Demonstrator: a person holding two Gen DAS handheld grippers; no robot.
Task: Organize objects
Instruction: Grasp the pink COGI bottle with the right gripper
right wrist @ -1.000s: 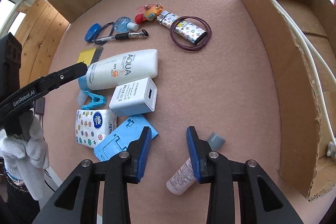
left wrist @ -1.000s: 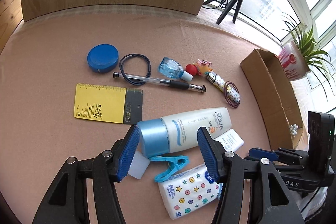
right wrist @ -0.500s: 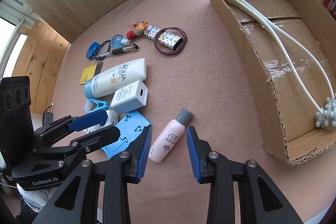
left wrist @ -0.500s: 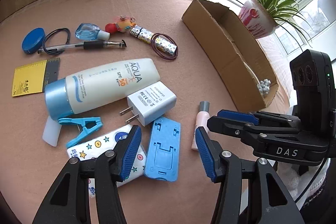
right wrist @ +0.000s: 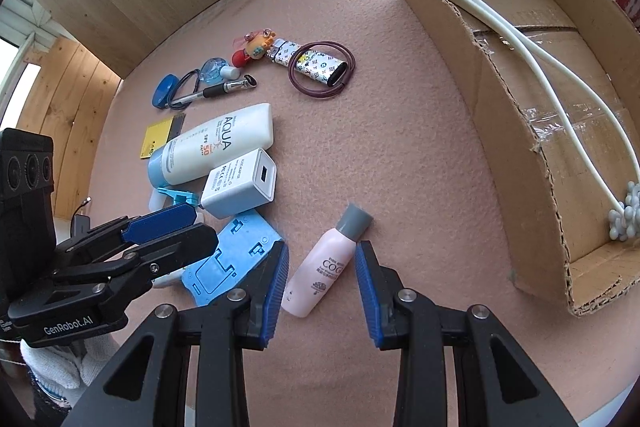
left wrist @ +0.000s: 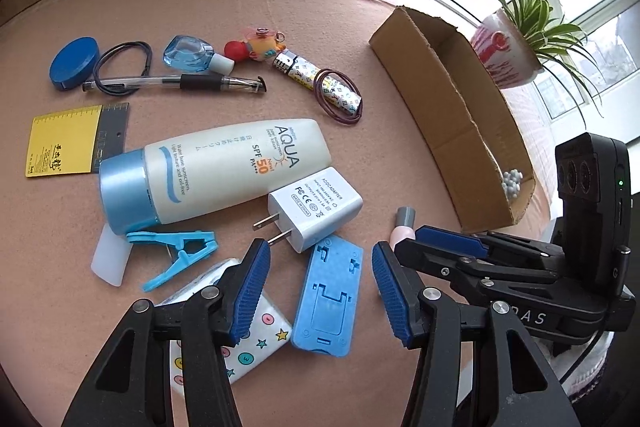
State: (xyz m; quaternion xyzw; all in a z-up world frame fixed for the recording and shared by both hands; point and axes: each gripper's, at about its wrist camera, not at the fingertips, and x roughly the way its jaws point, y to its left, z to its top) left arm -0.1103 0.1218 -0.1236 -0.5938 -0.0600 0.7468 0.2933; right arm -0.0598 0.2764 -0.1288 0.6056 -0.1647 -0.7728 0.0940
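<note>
My left gripper is open and empty, its fingers on either side of a blue phone stand lying flat. My right gripper is open, its fingers flanking a pink bottle with a grey cap that lies on the cloth. A white charger, a white AQUA sunscreen tube, a blue clip and a star-patterned tissue pack lie close by. The open cardboard box stands on the right and holds a white cord with beads.
Farther back lie a patterned lighter with a purple hair tie, a keychain figure, a blue small bottle, a pen, a blue round lid and a yellow card. A potted plant stands behind the box.
My left gripper swung right from the sunscreen tube to over the blue phone stand. My right gripper pulled back and turned, so the pink bottle now lies between its fingers.
</note>
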